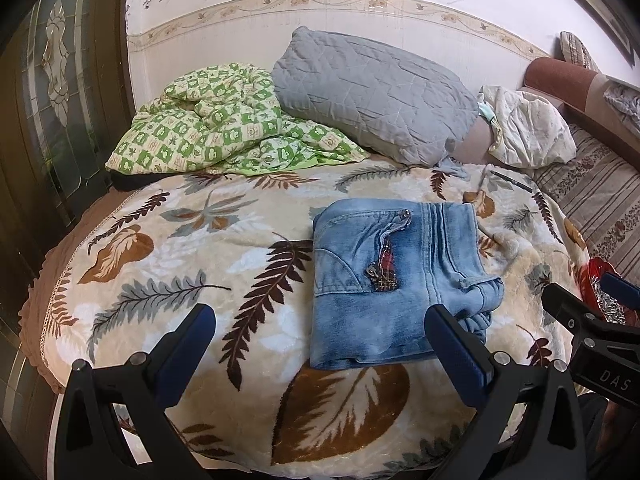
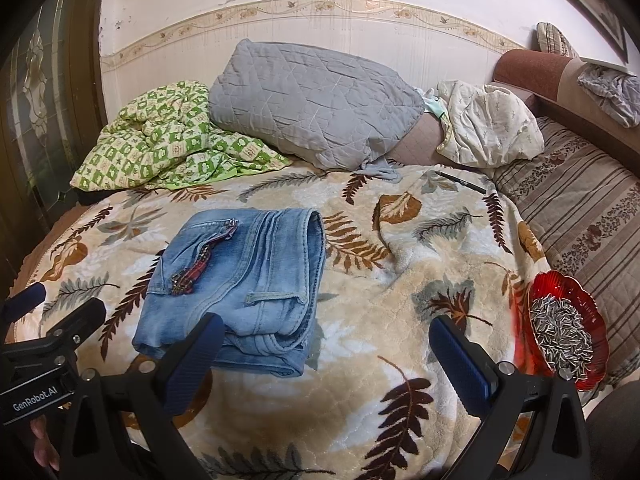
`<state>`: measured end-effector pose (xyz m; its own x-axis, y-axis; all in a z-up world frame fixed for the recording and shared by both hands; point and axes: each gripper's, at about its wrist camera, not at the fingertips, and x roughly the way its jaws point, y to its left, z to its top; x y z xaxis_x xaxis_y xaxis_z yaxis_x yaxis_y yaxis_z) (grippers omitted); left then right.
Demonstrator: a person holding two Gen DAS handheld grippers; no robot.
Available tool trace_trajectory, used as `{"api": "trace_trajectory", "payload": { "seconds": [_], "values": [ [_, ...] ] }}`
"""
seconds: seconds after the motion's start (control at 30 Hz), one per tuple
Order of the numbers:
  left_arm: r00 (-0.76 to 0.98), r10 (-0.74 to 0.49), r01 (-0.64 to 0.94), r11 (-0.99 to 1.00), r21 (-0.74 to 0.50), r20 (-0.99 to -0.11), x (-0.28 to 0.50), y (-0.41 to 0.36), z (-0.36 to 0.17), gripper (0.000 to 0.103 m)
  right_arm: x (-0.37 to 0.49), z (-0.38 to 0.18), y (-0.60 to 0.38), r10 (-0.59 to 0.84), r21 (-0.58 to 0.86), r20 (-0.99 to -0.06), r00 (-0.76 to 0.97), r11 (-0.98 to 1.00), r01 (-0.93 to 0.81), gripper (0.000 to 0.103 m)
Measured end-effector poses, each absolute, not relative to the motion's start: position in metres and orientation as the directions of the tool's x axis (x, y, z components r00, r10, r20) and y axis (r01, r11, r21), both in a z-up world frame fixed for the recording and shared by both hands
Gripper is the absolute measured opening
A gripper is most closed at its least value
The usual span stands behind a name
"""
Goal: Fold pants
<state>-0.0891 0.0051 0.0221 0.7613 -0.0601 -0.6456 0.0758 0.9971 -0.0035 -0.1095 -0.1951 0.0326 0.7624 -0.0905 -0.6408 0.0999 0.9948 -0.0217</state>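
At the bottom of the left wrist view the left gripper (image 1: 320, 340) is hovering with its jaws spread wide and nothing between them, and the right gripper (image 2: 326, 354) is doing the same at the bottom of its own view — both released, which suggests to me that the folding is finished or nearly so. The pants (image 1: 400, 280) are lying just beyond the fingertips, right of centre in the left view, as a compact denim bundle resting flat on the leaf-print blanket (image 1: 180, 240) so the stack is keeping its shape. Only the right view is showing the whole red dish (image 2: 568, 328) of sunflower seeds at lower right and the pen (image 2: 460, 182) higher up. Farther back, the grey pillow (image 1: 372, 92) is leaning against the wall at upper centre — beside the green checked quilt (image 1: 208, 128).
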Motion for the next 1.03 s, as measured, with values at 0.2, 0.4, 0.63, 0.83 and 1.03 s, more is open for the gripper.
{"api": "trace_trajectory", "payload": {
  "seconds": [0.2,0.4,0.63,0.83,1.03],
  "values": [
    [0.762,-0.060,0.075,0.997,-0.004,-0.645,-0.0892,0.0051,0.0227,0.103,-0.1094,0.0327,-0.1951,-0.089,-0.021,-0.641,0.763,0.995,0.099,0.103],
    [0.762,-0.062,0.079,0.997,-0.003,-0.644,-0.0892,0.0048,0.0239,0.103,-0.1103,0.0323,-0.1957,-0.087,-0.021,-0.641,0.763,0.995,0.097,0.103],
    [0.763,-0.066,0.080,0.997,-0.007,-0.643,-0.0899,0.0040,0.0249,0.103,-0.1100,0.0323,-0.1955,-0.088,-0.021,-0.641,0.763,0.995,0.097,0.103],
    [0.776,-0.089,0.089,0.996,-0.032,-0.624,-0.0924,0.0072,0.0266,0.103,-0.1107,0.0324,-0.1963,-0.088,-0.020,-0.640,0.763,0.995,0.097,0.103],
    [0.781,-0.086,0.090,0.996,-0.025,-0.619,-0.0945,0.0061,0.0277,0.103,-0.1104,0.0317,-0.1992,-0.088,-0.019,-0.641,0.762,0.995,0.099,0.103]
  ]
}}
